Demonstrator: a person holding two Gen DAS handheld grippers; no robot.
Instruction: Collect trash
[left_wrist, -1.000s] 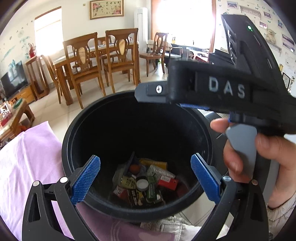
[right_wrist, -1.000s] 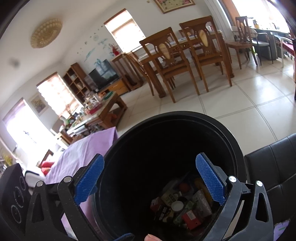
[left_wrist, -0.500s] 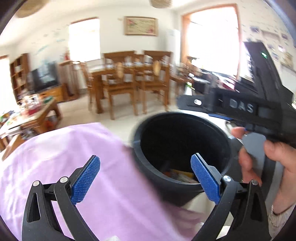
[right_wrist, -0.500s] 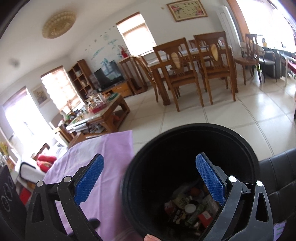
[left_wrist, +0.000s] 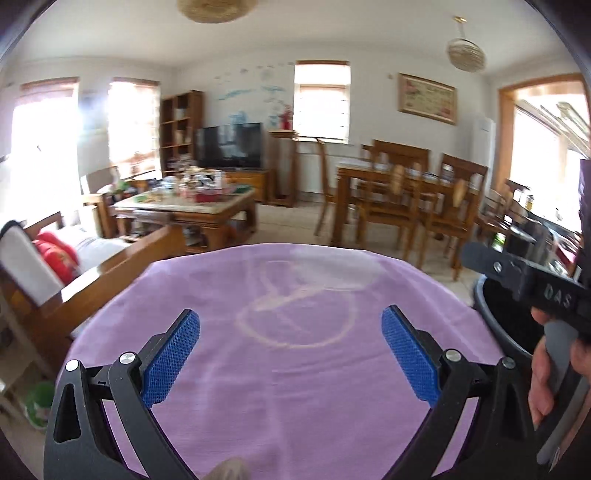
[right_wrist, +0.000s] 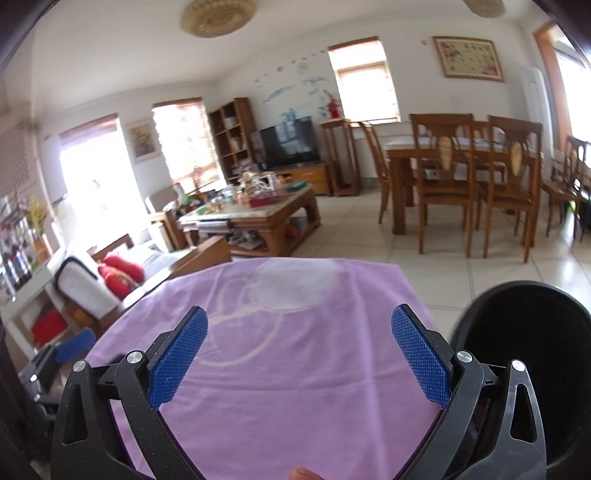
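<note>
The purple cloth (left_wrist: 295, 387) covers the table under both grippers, and no trash shows on it. My left gripper (left_wrist: 291, 354) hangs open over the cloth with nothing between its blue pads. My right gripper (right_wrist: 299, 354) is open and empty too. The black trash bin (right_wrist: 535, 332) stands off the table's right edge, its inside dark from here. In the left wrist view only the bin's rim (left_wrist: 491, 314) shows, behind the right tool's black body (left_wrist: 554, 295) and the hand (left_wrist: 546, 380) holding it. One blue pad (right_wrist: 74, 345) of the left gripper shows at far left in the right wrist view.
A cluttered wooden coffee table (right_wrist: 258, 214) stands beyond the cloth. A sofa with red cushions (right_wrist: 118, 277) is at the left. The dining table and chairs (right_wrist: 461, 173) stand on the tiled floor (right_wrist: 424, 277) at the right, and a TV (right_wrist: 288, 146) stands against the far wall.
Both grippers have swung left from above the bin to over the purple cloth. The bin now sits at the right edge of both views. Both stay open.
</note>
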